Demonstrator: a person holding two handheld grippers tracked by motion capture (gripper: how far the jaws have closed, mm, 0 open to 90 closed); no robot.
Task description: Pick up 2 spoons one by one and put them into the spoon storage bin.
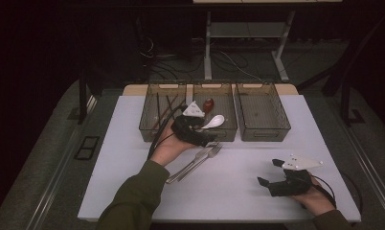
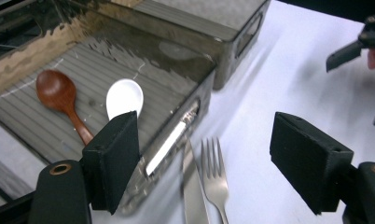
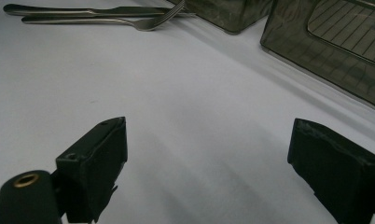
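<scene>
On the white table [image 1: 133, 191] 3 smoky, see-through bins stand in a row along the far edge. The left gripper [image 1: 210, 140] hangs at the near wall of the middle bin [image 1: 214, 86], with its 2 black jaws spread wide and nothing clamped between them. In the left gripper view those jaws frame the bin's near wall and the tips of the cutlery on the table beyond it. Inside the middle bin lie 2 spoons: a white spoon [image 2: 124, 97], its bowl turned up, and a brown wooden spoon [image 2: 59, 93] just beside it, bowl toward the bin's far side and handle running back toward the gripper; the 2 look close together but I cannot tell whether they touch. On the table just in front of that bin a fork [image 2: 214, 172] and a table knife [image 2: 191, 186] lie side by side, tines and blade tip pointing at the bin, handles slanting back toward the person's sleeve. The left bin [image 1: 150, 108] holds a few thin dark sticks, too dim to make out. The right bin [image 1: 262, 111] stands alongside. The right gripper [image 1: 268, 172] sits low over bare table near the front right corner, well apart from the cutlery, jaws parted wide and holding nothing; in its own view the white tabletop shows between the pads.
</scene>
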